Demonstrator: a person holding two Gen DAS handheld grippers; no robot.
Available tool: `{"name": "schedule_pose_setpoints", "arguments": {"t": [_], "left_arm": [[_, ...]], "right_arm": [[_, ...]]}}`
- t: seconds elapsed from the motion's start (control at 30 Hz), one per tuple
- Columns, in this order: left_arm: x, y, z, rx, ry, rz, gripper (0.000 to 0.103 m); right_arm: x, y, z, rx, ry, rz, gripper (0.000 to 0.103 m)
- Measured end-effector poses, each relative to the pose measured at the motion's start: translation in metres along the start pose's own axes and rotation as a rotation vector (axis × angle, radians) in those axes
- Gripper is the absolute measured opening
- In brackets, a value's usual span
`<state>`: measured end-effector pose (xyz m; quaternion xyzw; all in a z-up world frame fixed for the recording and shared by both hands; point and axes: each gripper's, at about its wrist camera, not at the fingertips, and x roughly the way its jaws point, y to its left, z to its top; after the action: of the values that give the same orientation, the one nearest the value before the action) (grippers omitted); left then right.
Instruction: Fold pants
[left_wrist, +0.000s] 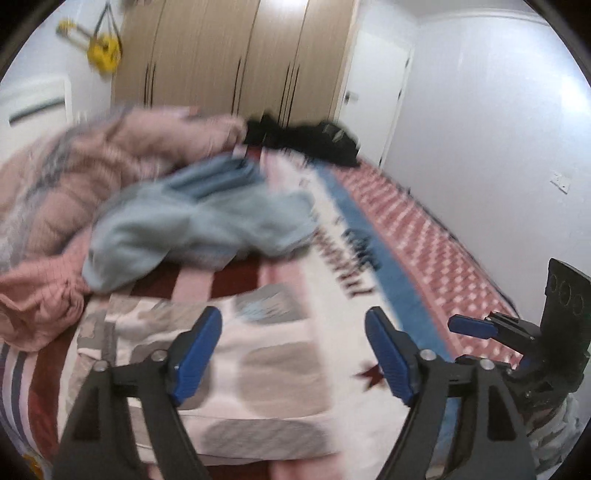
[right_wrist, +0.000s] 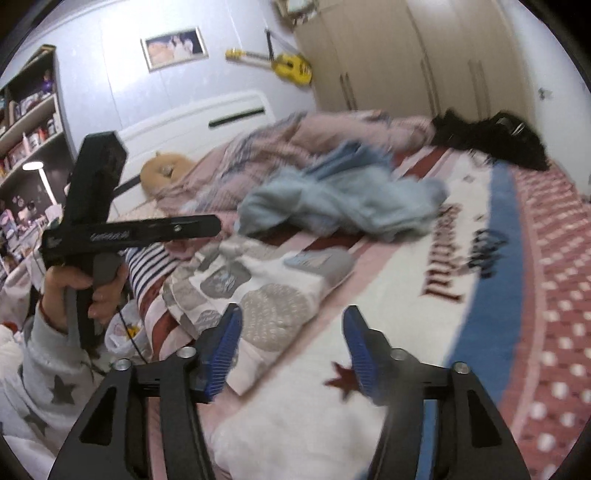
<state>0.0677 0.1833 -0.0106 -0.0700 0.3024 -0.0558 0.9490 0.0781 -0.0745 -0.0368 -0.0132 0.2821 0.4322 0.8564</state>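
Overhead, two grippers: left gripper (left_wrist: 293, 354) and right gripper (right_wrist: 291, 350), jaws apart, nothing between them. One folded patterned pants (right_wrist: 266, 295) near; one blue garment heap (right_wrist: 343, 206) far.

white sleeve (right_wrist: 48, 387) with grey stars

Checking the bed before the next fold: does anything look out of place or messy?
Yes: a light blue garment lies crumpled in a heap mid-bed, beyond the flat folded patterned pants. A black garment is bunched by the wardrobe.

Home bedroom: bed (right_wrist: 517, 295), wardrobe (right_wrist: 406, 66), wall-hung guitar (right_wrist: 291, 66).
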Motion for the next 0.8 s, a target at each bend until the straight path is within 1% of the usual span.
{"name": "schedule_pose_setpoints", "arguments": {"t": [0.07,0.1,0.13,0.17,0.2,0.23,0.3,0.33,0.4,0.47,0.6,0.8], "left_arm": [[-0.019,-0.032,-0.003,0.023,-0.091,0.026,0.086],[-0.03,-0.048,-0.006,0.032,-0.15,0.046,0.091],[-0.037,-0.057,-0.008,0.031,-0.189,0.057,0.1],[-0.047,-0.07,-0.012,0.023,-0.245,0.069,0.102],[-0.053,-0.079,-0.015,0.02,-0.279,0.074,0.102],[-0.057,-0.089,-0.019,0.023,-0.305,0.077,0.102],[-0.061,-0.109,-0.027,0.034,-0.324,0.101,0.102],[-0.061,-0.116,-0.03,0.035,-0.33,0.121,0.102],[-0.061,-0.127,-0.037,0.039,-0.341,0.146,0.102],[-0.059,-0.137,-0.042,0.05,-0.342,0.145,0.102],[-0.06,-0.151,-0.047,0.064,-0.346,0.142,0.102],[-0.059,-0.153,-0.049,0.06,-0.34,0.134,0.102]], "right_arm": [[-0.035,-0.003,-0.002,-0.015,-0.061,-0.056,0.063],[-0.046,-0.004,-0.002,-0.02,-0.079,-0.079,0.064],[-0.061,-0.005,-0.003,-0.026,-0.101,-0.109,0.065],[-0.075,-0.005,-0.006,-0.032,-0.121,-0.137,0.068],[-0.09,-0.005,-0.008,-0.041,-0.149,-0.172,0.074],[-0.101,-0.004,-0.01,-0.049,-0.172,-0.205,0.077],[-0.124,-0.002,-0.018,-0.066,-0.223,-0.293,0.087],[-0.133,-0.002,-0.022,-0.071,-0.242,-0.332,0.089],[-0.149,-0.003,-0.03,-0.064,-0.275,-0.391,0.099],[-0.16,-0.004,-0.036,-0.051,-0.294,-0.423,0.102],[-0.173,-0.003,-0.043,-0.062,-0.307,-0.51,0.102],[-0.181,0.0,-0.045,-0.07,-0.313,-0.526,0.102]]}}
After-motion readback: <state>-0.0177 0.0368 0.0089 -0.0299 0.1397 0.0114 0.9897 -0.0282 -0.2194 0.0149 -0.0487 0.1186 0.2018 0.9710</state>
